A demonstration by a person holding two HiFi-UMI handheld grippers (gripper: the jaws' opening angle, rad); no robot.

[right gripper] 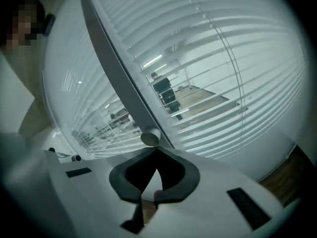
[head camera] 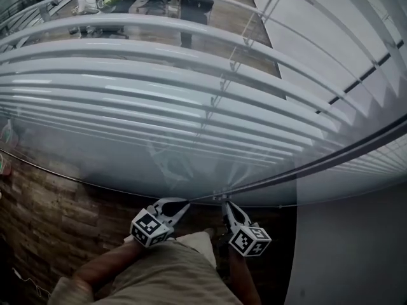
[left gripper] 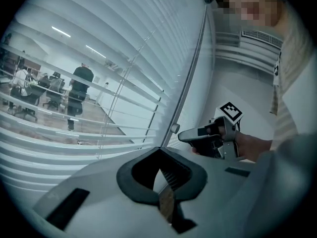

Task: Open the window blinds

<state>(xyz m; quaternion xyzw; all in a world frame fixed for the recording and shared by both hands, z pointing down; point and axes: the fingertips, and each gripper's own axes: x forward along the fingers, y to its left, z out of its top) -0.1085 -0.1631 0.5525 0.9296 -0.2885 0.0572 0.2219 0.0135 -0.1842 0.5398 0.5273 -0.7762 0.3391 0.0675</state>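
White horizontal blinds [head camera: 159, 100] cover the window, their slats tilted enough to show an office beyond. A thin tilt wand [head camera: 331, 159] hangs down across them, and its round end cap [right gripper: 150, 138] sits just beyond my right gripper's [right gripper: 156, 150] tips. That gripper [head camera: 224, 203] is shut, its jaws meeting below the cap with nothing between them. My left gripper [head camera: 186, 203] is close beside it on the left, also shut and empty [left gripper: 159, 150]. In the left gripper view the right gripper [left gripper: 182, 135] points at the wand's cap [left gripper: 175, 128].
Lift cords [head camera: 235, 62] run down the slats. Below the window is a brick-patterned surface [head camera: 51, 196], with a plain white wall [head camera: 350, 246] to the right. Beyond the glass a person [left gripper: 79, 83] stands among desks and chairs.
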